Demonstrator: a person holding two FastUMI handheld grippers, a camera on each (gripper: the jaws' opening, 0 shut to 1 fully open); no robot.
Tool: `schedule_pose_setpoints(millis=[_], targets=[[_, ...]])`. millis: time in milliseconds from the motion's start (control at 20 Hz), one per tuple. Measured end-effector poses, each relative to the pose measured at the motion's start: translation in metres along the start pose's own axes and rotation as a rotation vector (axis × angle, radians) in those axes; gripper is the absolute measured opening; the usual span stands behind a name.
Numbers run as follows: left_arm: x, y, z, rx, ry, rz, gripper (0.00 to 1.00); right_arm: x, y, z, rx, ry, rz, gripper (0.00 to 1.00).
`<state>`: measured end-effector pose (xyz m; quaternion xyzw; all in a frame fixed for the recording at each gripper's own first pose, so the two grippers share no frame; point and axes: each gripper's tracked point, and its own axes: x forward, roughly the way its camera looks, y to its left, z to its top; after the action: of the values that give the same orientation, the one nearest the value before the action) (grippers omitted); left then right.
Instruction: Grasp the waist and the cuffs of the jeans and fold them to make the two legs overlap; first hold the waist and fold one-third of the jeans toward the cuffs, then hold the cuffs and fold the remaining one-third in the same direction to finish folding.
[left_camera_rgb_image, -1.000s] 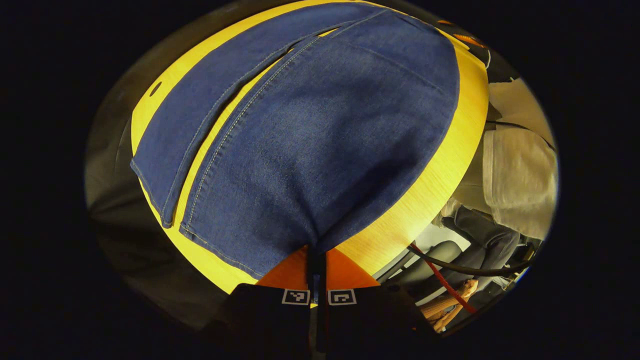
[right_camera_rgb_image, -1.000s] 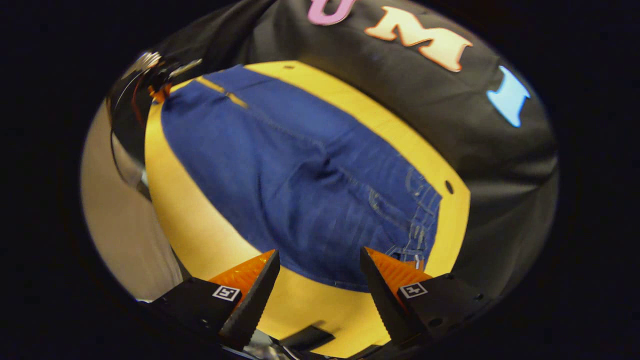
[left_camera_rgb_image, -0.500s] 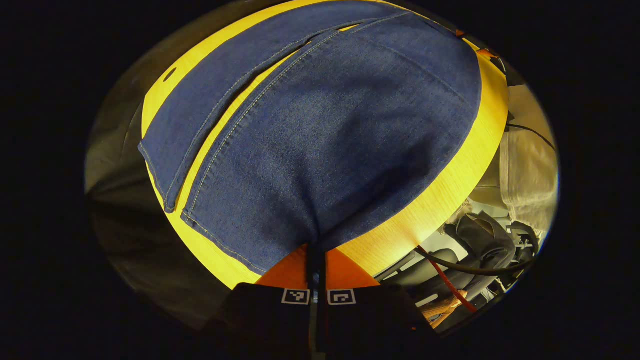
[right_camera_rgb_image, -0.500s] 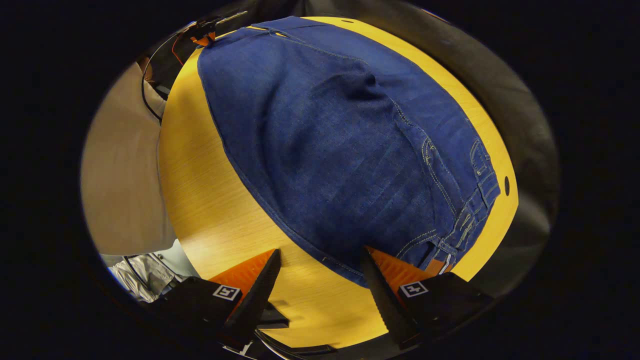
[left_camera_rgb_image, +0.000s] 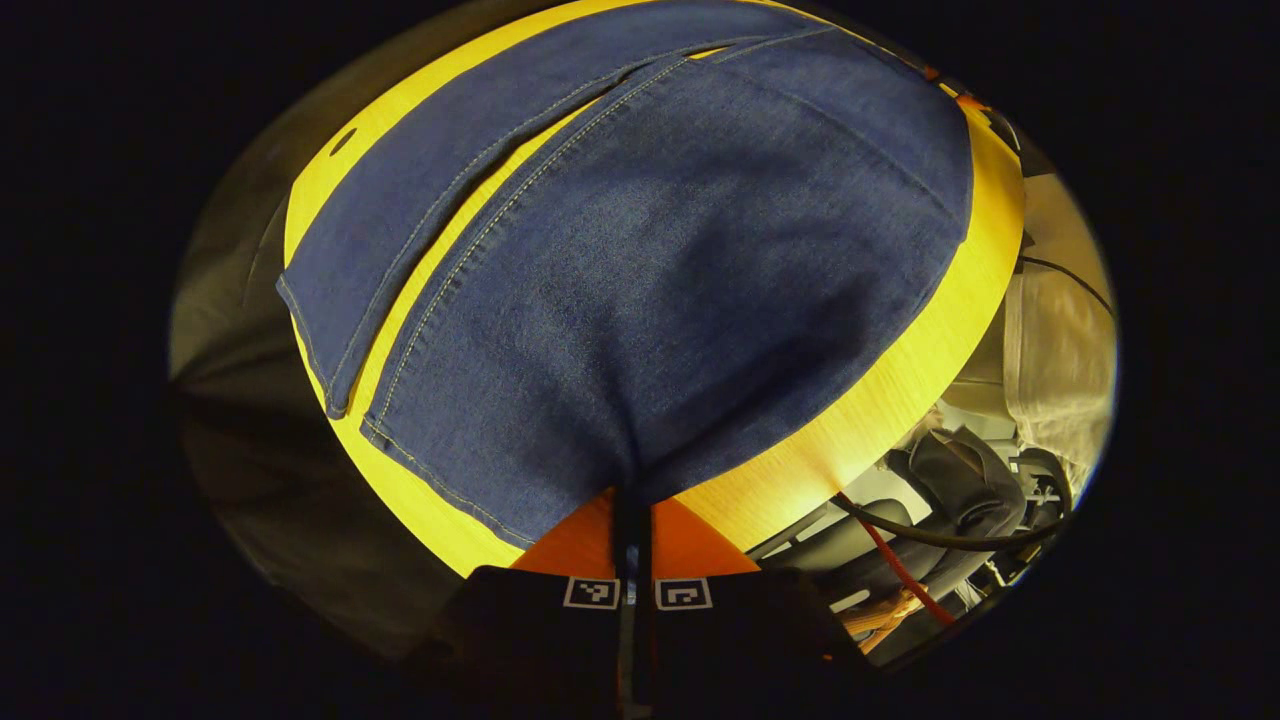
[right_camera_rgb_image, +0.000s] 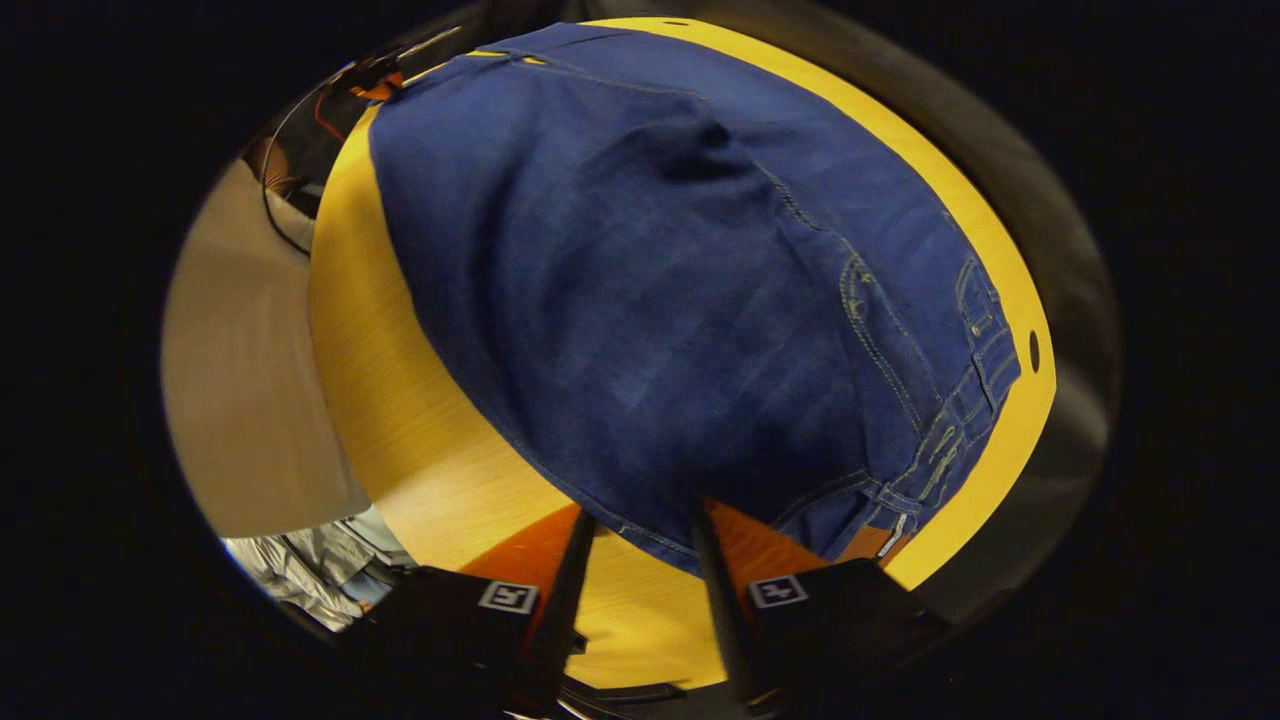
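The jeans (left_camera_rgb_image: 640, 260) lay spread on the yellow table (right_camera_rgb_image: 400, 400). The left gripper (left_camera_rgb_image: 632, 500) stayed clamped on the near cuff at six o'clock. The right gripper (right_camera_rgb_image: 640, 530) had narrowed around the waist edge, nearly ready for folding the legs together.

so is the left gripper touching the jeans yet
Touching: in the left gripper view the left gripper has both fingers closed on the jeans hem.
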<state>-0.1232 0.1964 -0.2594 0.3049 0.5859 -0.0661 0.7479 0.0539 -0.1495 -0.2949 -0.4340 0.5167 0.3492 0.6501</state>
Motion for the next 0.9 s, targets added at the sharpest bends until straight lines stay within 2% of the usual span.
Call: schedule_pose_setpoints(millis=[50, 150, 250, 400, 450, 700, 900], targets=[[0.000, 0.000, 0.000, -0.004, -0.004, 0.002, 0.00, 0.005, -0.004, 0.000, 0.016, -0.010, -0.008, 0.43], [0.001, 0.000, 0.000, -0.007, -0.007, 0.006, 0.00, 0.008, -0.003, -0.001, 0.060, -0.029, -0.028, 0.28], [0.000, 0.000, 0.000, -0.014, 0.001, 0.001, 0.00, 0.006, -0.005, 0.004, 0.080, -0.031, -0.037, 0.22], [0.000, 0.000, 0.000, -0.041, 0.012, -0.020, 0.00, 0.007, -0.004, -0.002, 0.146, -0.019, -0.066, 0.19], [0.000, 0.000, 0.000, -0.046, 0.014, -0.029, 0.00, 0.006, -0.006, -0.001, 0.135, -0.027, -0.073, 0.16], [-0.004, 0.002, -0.004, -0.030, 0.074, -0.083, 0.00, -0.001, -0.005, -0.004, 0.194, -0.003, -0.066, 0.07], [-0.040, 0.010, -0.003, 0.047, 0.115, -0.103, 0.00, -0.038, -0.013, 0.006, 0.227, -0.054, -0.135, 0.04]])
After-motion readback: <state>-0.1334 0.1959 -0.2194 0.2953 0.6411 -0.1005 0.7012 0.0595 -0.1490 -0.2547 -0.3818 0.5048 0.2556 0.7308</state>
